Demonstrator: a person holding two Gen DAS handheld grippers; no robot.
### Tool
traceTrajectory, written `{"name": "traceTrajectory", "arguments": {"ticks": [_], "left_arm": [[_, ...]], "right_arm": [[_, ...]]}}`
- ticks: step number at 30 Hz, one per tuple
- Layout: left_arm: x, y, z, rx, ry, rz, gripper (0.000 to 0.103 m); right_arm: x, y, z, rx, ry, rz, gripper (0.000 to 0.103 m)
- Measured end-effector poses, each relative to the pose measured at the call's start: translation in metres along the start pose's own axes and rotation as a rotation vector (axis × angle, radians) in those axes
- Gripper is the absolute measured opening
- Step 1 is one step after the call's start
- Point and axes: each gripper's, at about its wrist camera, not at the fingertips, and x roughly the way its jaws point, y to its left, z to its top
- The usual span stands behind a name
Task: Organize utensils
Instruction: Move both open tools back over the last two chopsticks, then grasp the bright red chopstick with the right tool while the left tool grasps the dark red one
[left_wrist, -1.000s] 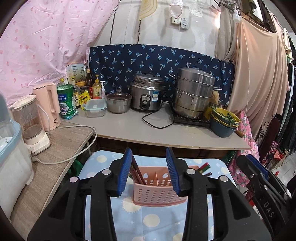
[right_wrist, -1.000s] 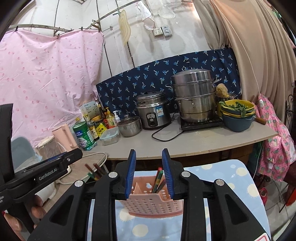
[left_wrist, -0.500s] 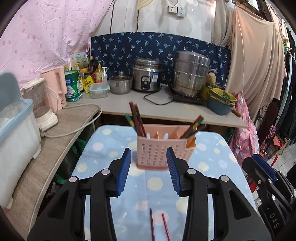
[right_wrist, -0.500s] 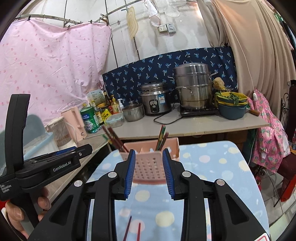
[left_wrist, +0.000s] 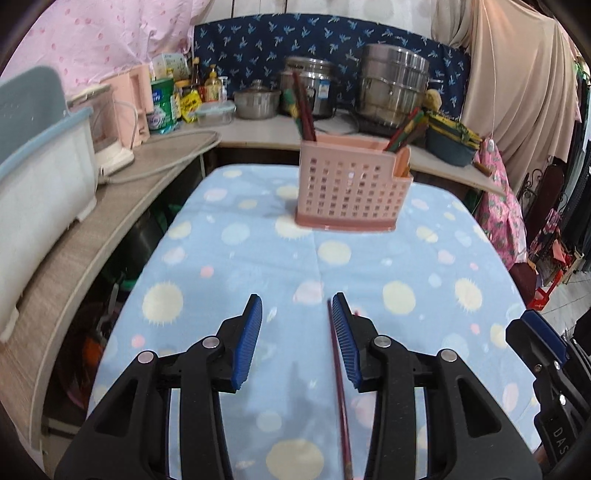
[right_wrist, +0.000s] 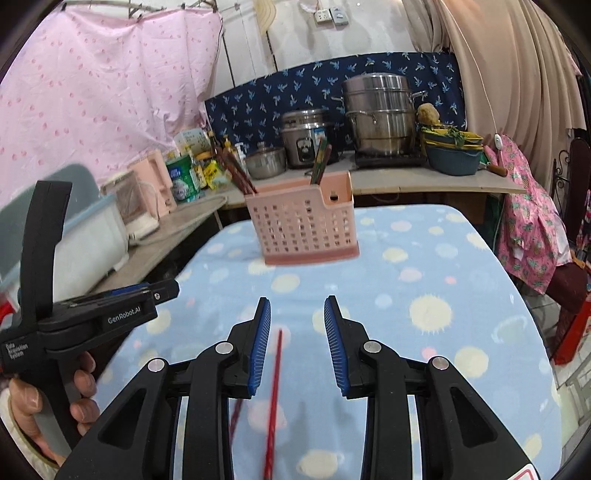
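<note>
Both claws hover with blue pads spread apart, gripping nothing: the left gripper (left_wrist: 296, 338) low in the centre of its frame, the right gripper (right_wrist: 297, 341) likewise in its own. A dark red chopstick (left_wrist: 340, 387) lies on the dotted blue cloth (left_wrist: 406, 266), running along the inner edge of the left claw's right pad. In the right view a red chopstick (right_wrist: 274, 398) lies between the pads, nearer the left one. Upper centre of both frames, the pink basket (left_wrist: 351, 188) stands upright on the cloth, holding chopsticks (left_wrist: 303, 107) at its left and right ends.
</note>
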Motion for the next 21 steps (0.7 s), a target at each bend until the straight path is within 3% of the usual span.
{"name": "traceTrajectory", "arguments": {"ticks": [10,19,21], "left_arm": [[0.007,0.019,-0.068,-0.022,0.097,0.020,0.038],[0.005,0.017,-0.100,-0.016,0.141,0.012,0.038],[0.004,0.015,-0.105,-0.016,0.150,0.009,0.045]], "right_arm": [[-0.002,0.009,-0.074,-0.043,0.119,-0.013,0.030],[-0.002,0.015,-0.121,-0.035,0.210,0.009,0.030],[-0.002,0.018,-0.127,-0.039,0.225,0.012,0.030]]}}
